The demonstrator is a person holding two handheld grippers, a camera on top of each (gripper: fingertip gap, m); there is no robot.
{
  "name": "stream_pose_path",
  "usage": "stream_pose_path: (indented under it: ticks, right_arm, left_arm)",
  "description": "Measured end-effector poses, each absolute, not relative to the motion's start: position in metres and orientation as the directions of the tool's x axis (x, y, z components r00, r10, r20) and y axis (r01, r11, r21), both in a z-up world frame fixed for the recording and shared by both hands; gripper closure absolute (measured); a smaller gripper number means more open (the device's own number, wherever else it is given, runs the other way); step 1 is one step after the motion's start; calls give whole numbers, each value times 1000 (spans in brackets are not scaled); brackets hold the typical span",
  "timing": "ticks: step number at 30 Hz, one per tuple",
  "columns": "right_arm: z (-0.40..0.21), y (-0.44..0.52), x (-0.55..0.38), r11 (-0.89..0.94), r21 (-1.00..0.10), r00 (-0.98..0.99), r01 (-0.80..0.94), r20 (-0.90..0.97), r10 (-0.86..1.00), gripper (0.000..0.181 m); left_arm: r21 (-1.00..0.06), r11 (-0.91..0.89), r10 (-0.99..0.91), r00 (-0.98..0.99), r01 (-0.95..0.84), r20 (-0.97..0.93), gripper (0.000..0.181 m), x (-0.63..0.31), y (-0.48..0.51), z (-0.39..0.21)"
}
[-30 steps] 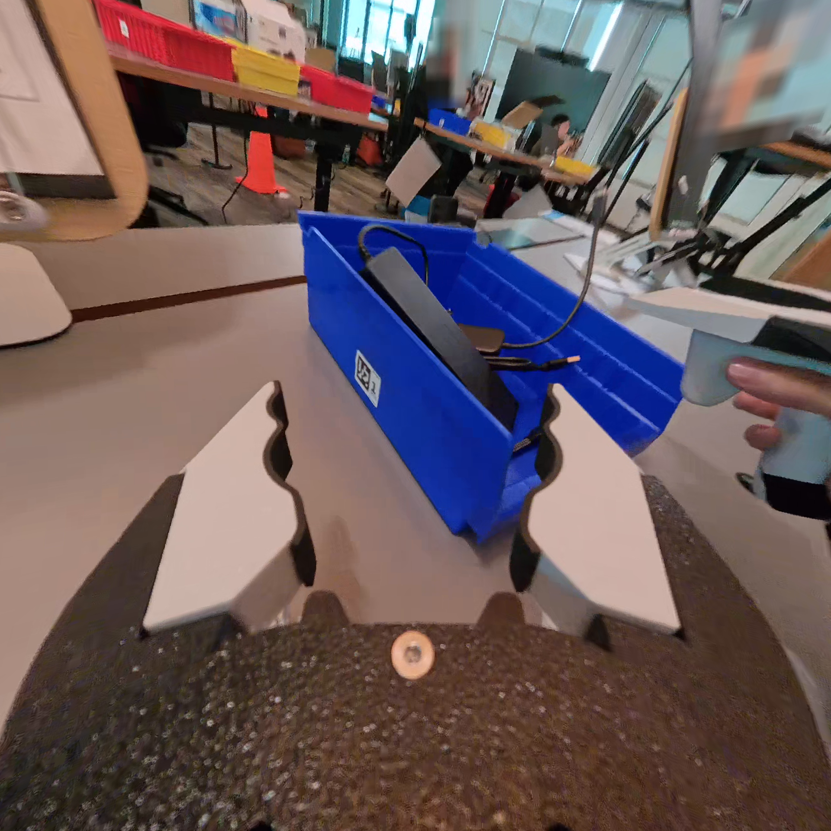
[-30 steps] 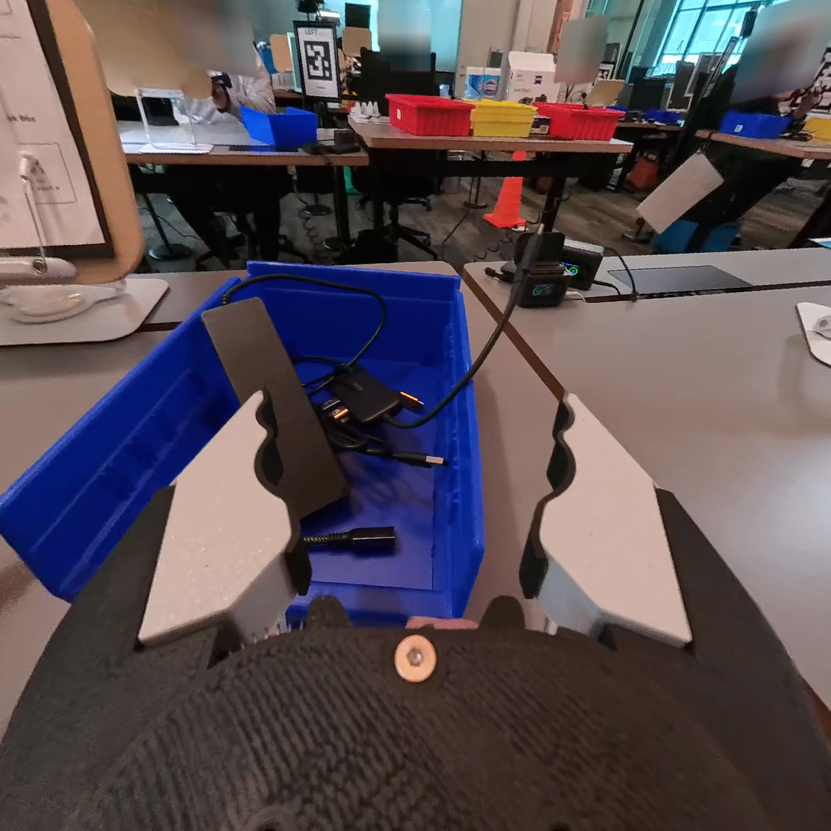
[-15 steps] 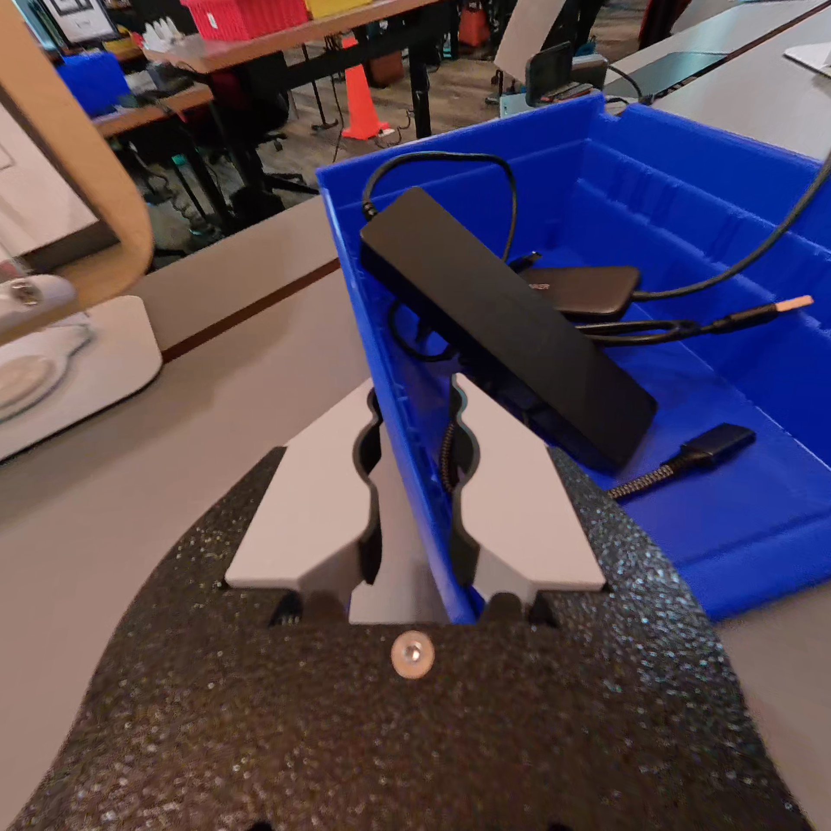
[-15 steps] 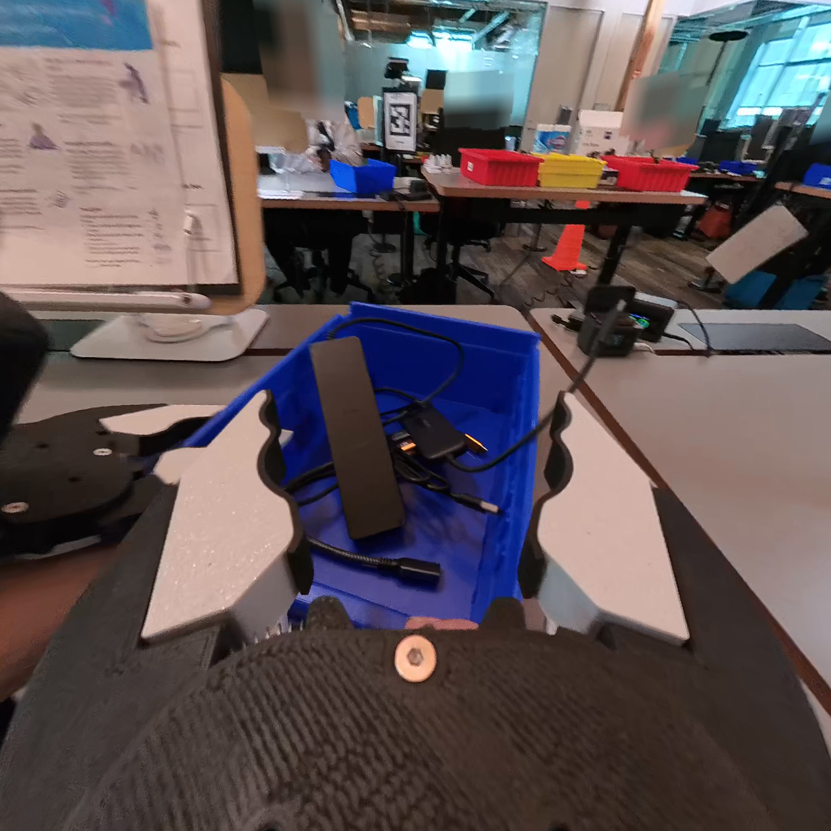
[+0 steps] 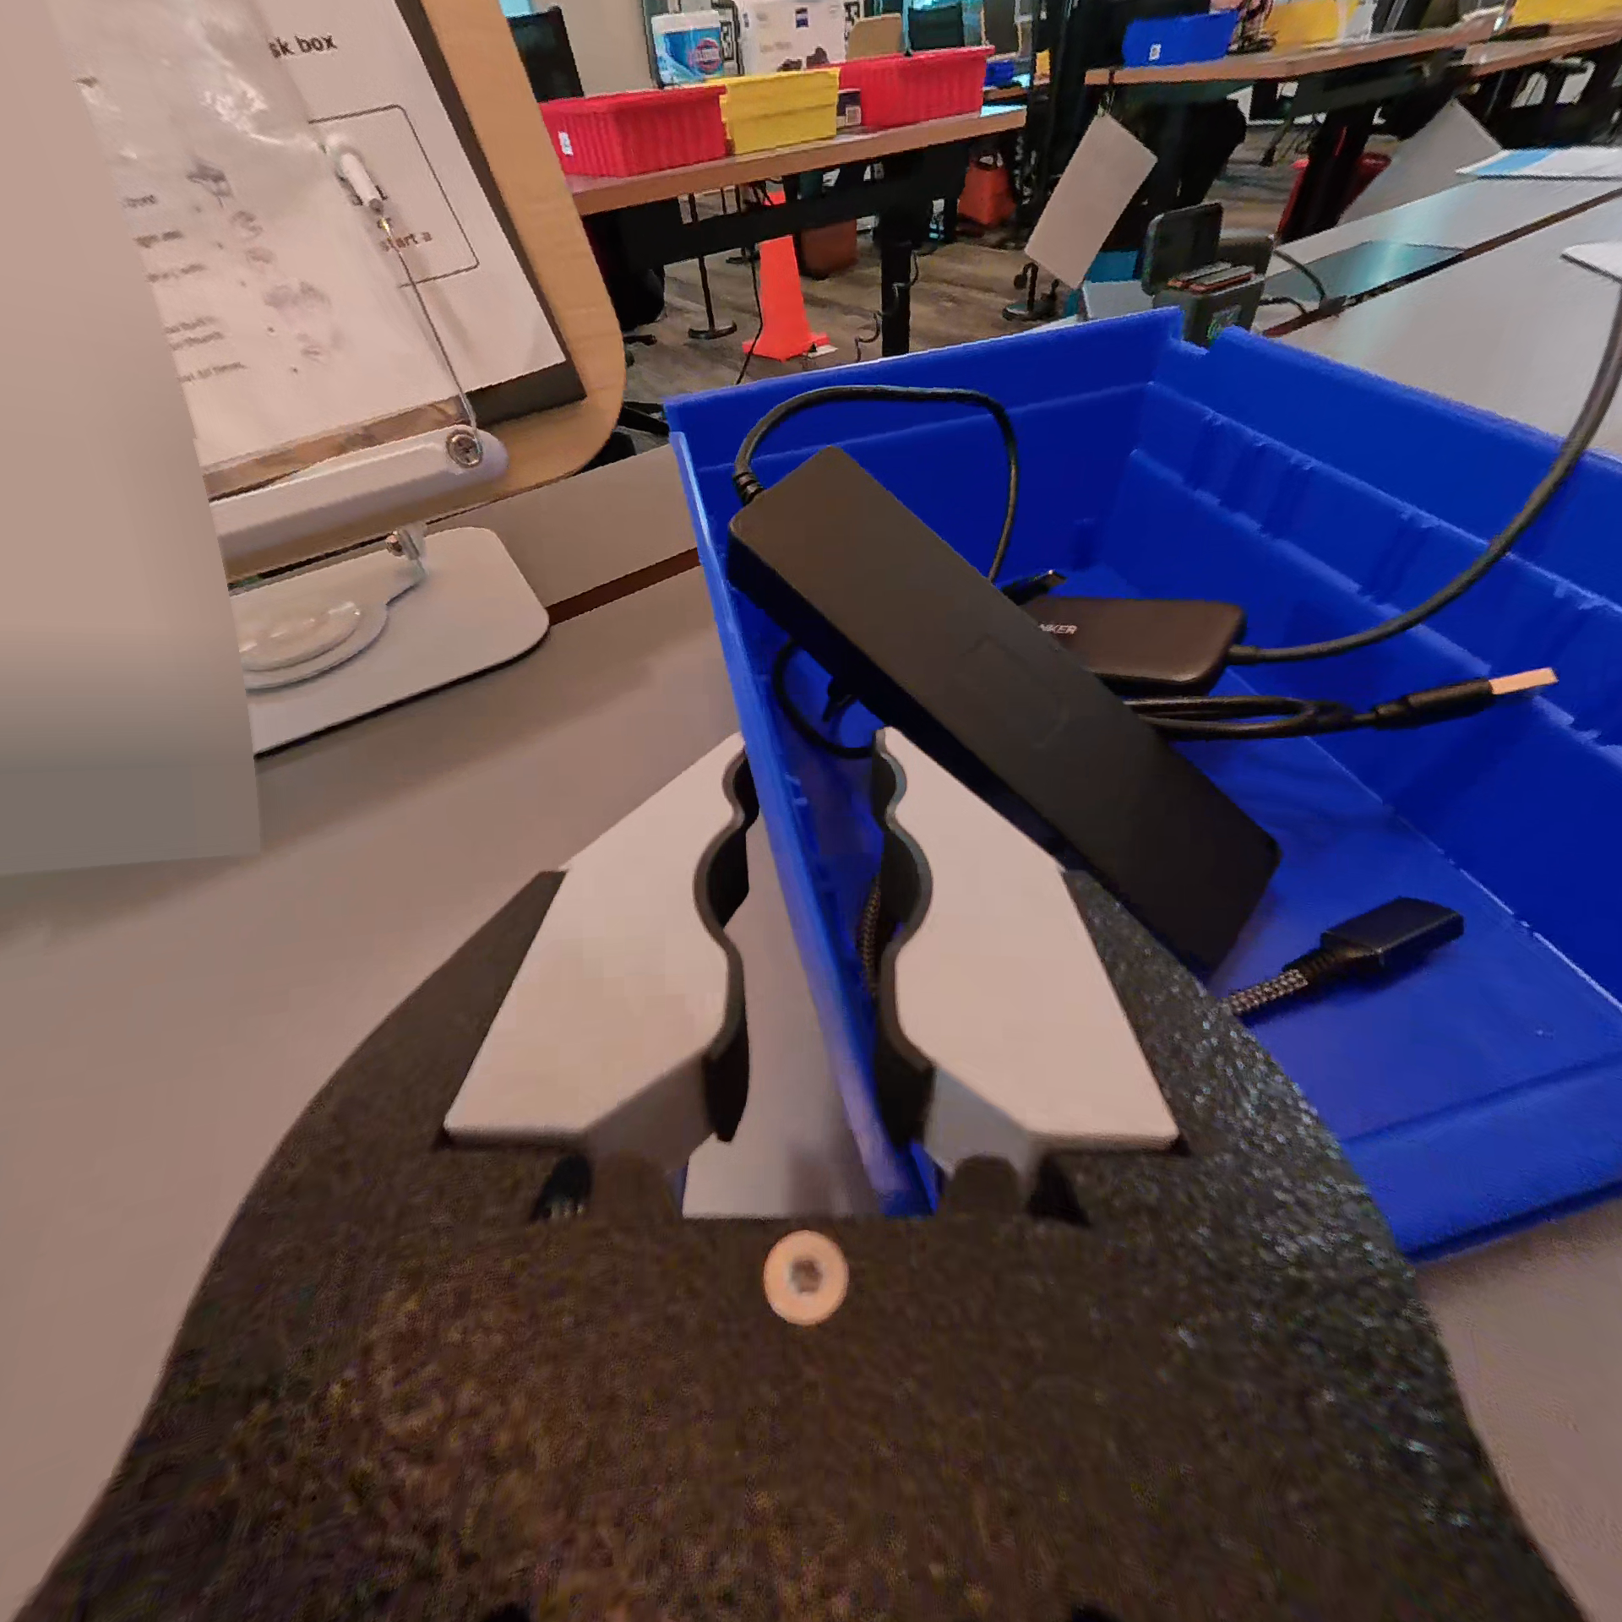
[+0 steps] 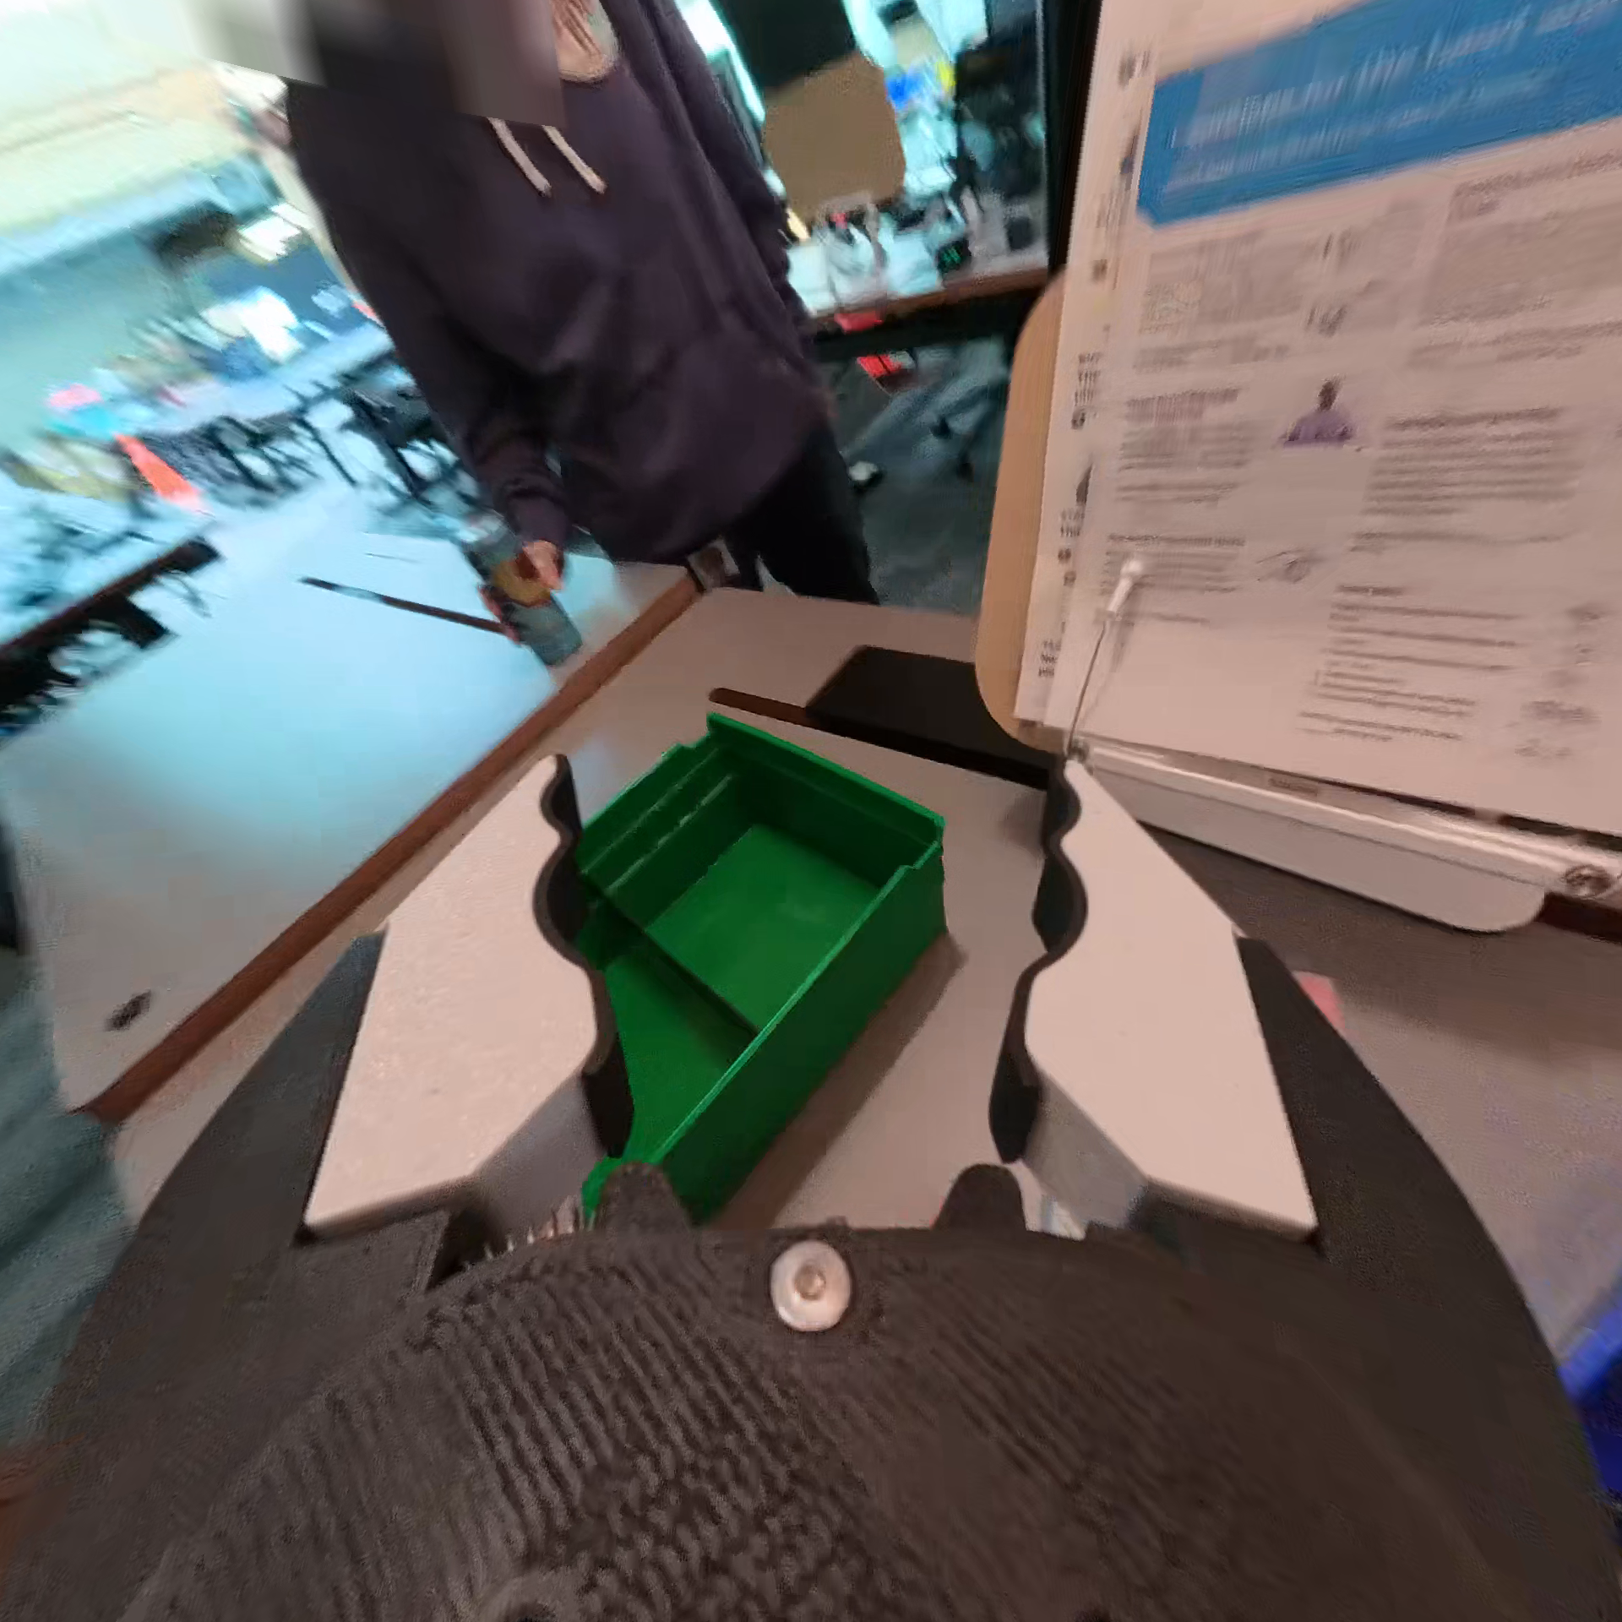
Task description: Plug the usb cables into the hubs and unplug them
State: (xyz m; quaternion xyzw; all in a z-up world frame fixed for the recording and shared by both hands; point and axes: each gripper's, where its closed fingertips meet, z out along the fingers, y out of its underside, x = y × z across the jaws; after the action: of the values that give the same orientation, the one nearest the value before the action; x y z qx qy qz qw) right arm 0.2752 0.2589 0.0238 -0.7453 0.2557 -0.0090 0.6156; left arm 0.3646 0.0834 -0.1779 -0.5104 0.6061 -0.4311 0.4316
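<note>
In the left wrist view a blue bin (image 5: 1404, 1132) holds a long black hub (image 5: 992, 693) leaning on its left wall, a small black hub (image 5: 1141, 636), a cable with a bare USB plug (image 5: 1523, 680) and a braided cable with a black connector (image 5: 1387, 939). My left gripper (image 5: 812, 772) is shut on the blue bin's left wall, one finger outside, one inside. In the right wrist view my right gripper (image 6: 807, 790) is open and empty, just above an empty green bin (image 6: 764, 930) on the grey table.
A paper sheet on a white stand (image 5: 351, 614) stands left of the blue bin; it also shows at right in the right wrist view (image 6: 1316, 816). A black flat device (image 6: 913, 702) lies behind the green bin. A person (image 6: 606, 351) stands beyond the table edge (image 6: 351, 895).
My left gripper came up to the blue bin and shut on its left wall. My right gripper swung left away from the blue bin and now faces the green bin.
</note>
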Motion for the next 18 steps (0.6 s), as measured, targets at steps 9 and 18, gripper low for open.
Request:
stream_pose_path:
  ticks: [9,18]
  right_arm:
    - [-171,332,262,-508,-705,784,-495,-110,-610,65]
    - [-217,375,232,-424,-612,716,-668,-372,-591,100]
  left_arm:
    - [-961,134,-988,-106,-242,-111,158,365,86,-178]
    - [-958,151,-986,-107,-243,-128,158,363,92,-178]
